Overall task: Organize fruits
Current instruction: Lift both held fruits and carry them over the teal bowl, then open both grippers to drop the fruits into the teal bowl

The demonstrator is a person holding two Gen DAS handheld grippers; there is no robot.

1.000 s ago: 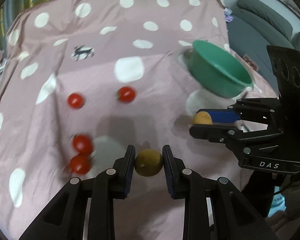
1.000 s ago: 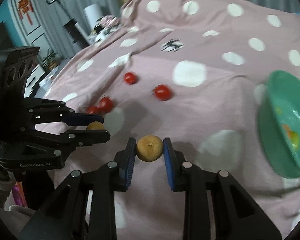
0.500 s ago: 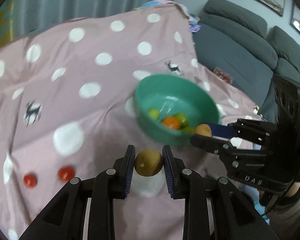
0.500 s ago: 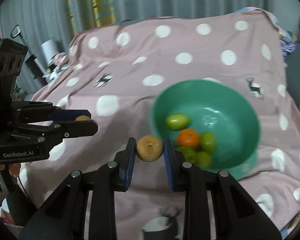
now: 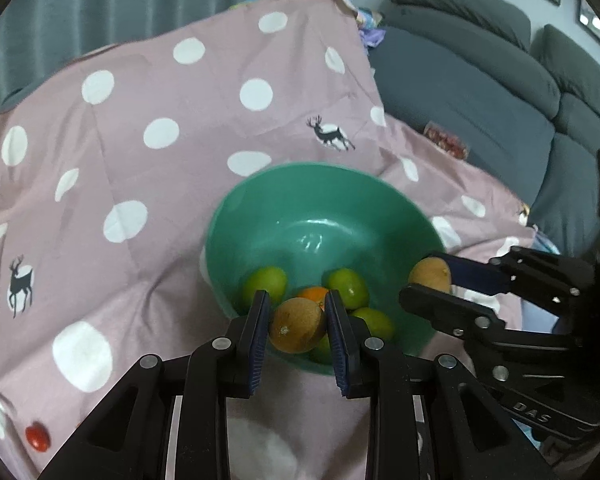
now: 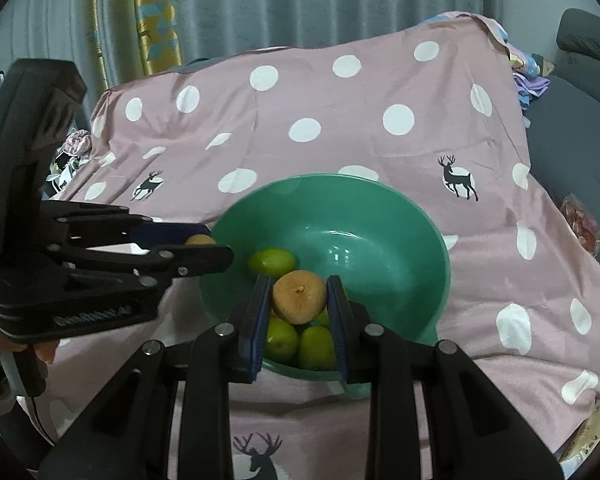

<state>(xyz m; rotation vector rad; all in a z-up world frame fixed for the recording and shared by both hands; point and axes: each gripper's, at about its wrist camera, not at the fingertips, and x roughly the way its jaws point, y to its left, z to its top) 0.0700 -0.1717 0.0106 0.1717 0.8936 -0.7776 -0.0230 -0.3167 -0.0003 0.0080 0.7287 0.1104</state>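
Note:
A green bowl (image 5: 260, 208) (image 6: 400, 216) sits on the pink dotted cloth and holds several green fruits (image 5: 265, 282) (image 6: 271, 261) and an orange one (image 5: 314, 293). My left gripper (image 5: 298, 326) is shut on a round brown fruit (image 5: 297, 325), held above the bowl's near rim. My right gripper (image 6: 299, 298) is shut on a second brown fruit (image 6: 299, 296), held over the near part of the bowl. In the left wrist view the right gripper (image 5: 430, 278) reaches in from the right with its fruit (image 5: 430, 276). In the right wrist view the left gripper (image 6: 200, 246) comes in from the left.
A red tomato (image 5: 37, 437) lies on the cloth at the lower left. A grey sofa (image 5: 480, 92) stands to the right beyond the cloth's edge. Curtains (image 6: 260, 4) hang behind. A hand (image 6: 4, 340) grips the left tool's handle.
Both grippers carried their brown fruits away from the tomatoes and over to the green bowl. The bowl now fills the centre of both views and the tomatoes have slid out of view.

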